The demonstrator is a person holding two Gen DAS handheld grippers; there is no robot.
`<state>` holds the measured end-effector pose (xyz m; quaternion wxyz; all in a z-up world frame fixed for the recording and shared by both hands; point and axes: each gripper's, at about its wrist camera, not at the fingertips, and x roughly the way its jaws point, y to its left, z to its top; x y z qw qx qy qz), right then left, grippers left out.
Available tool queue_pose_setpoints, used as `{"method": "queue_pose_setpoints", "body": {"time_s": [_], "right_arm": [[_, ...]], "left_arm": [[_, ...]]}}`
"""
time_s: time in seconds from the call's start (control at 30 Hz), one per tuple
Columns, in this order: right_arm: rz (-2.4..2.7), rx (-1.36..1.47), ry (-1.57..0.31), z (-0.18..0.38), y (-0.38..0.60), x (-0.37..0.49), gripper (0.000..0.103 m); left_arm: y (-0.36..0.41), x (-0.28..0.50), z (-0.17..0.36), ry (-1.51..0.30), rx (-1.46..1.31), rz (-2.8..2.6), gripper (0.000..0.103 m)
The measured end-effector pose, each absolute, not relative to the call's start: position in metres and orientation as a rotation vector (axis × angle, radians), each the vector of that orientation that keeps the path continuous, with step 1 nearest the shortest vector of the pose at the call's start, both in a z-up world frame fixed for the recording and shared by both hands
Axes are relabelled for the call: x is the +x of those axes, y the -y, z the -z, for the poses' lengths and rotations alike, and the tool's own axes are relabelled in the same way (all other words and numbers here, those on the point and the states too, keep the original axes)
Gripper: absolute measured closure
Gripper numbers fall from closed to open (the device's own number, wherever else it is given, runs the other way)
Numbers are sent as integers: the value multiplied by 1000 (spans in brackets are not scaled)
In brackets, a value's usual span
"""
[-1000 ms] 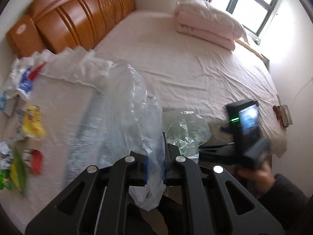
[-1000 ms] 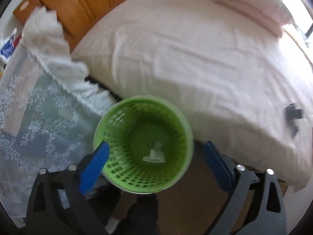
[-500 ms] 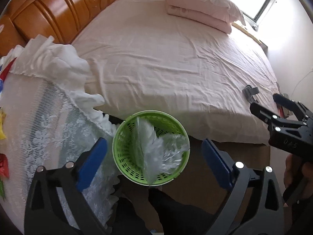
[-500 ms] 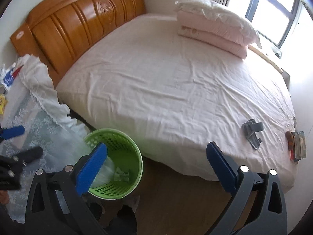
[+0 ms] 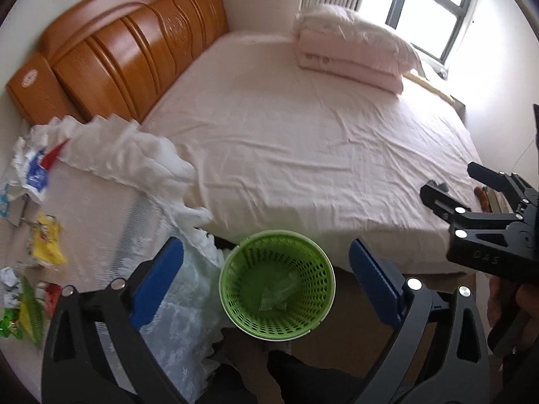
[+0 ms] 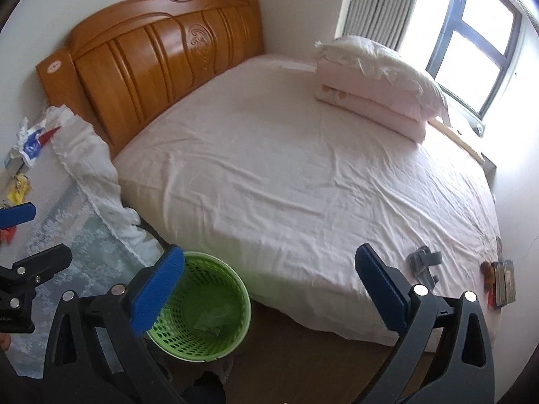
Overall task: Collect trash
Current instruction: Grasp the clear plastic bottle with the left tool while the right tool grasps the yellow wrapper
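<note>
Left wrist view: left gripper [image 5: 266, 282] fingers wide, empty, above green basket [image 5: 277, 303]; next wrappers [image 5: 45, 244] left of basket warrant centred, low pinches.

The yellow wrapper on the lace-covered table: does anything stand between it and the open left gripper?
Nothing visible does. The yellow wrapper lies uncovered on the table, and the left gripper, open and empty, hangs over the green basket.

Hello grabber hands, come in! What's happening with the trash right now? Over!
Left gripper jaws just opened, empty. Right gripper open, empty. Clear plastic lies in green basket. More wrappers wait on the lace-covered table; nothing in the way.
</note>
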<state>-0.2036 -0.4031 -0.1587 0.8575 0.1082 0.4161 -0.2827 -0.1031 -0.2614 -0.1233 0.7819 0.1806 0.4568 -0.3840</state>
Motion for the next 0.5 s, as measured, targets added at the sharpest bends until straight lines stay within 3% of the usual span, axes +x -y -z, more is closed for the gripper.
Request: {"method": "queue_pose_setpoints", "body": {"time_s": [0.27,0.5], "right_arm": [[447,185,-777,113,358,-151,2],[262,92,-723,87,287,-84,2]], "left_arm": [[186,-74,69,-880,279,683,8],[75,-44,46,-840,188,421,8]]}}
